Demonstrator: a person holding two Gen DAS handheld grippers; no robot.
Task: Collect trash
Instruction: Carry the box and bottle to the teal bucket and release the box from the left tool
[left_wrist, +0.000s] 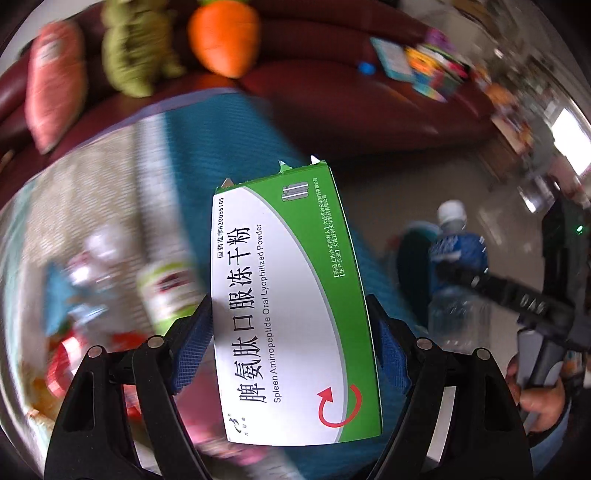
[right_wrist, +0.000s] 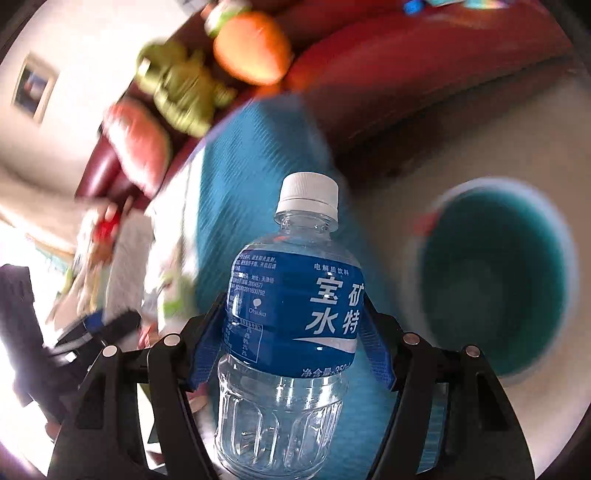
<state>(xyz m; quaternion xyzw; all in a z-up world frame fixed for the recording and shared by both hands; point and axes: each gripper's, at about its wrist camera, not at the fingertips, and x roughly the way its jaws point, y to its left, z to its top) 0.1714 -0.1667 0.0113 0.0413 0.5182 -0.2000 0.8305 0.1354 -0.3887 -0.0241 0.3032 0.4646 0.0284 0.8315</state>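
Note:
My left gripper (left_wrist: 291, 328) is shut on a green and white medicine box (left_wrist: 284, 310), held up above the teal-covered table (left_wrist: 221, 155). My right gripper (right_wrist: 293, 325) is shut on an empty clear plastic bottle (right_wrist: 291, 332) with a blue label and white cap, held upright in the air. The bottle and right gripper also show in the left wrist view (left_wrist: 458, 266) to the right. A teal bin (right_wrist: 495, 284) stands on the floor to the right of the bottle, and shows partly behind the bottle in the left wrist view (left_wrist: 410, 262).
More litter, blurred, lies on the table to the left (left_wrist: 110, 280). A dark red sofa (left_wrist: 369, 92) behind holds an orange carrot plush (left_wrist: 221, 37), a green plush (left_wrist: 133, 51), a pink plush (left_wrist: 55, 81) and colourful books (left_wrist: 424, 66).

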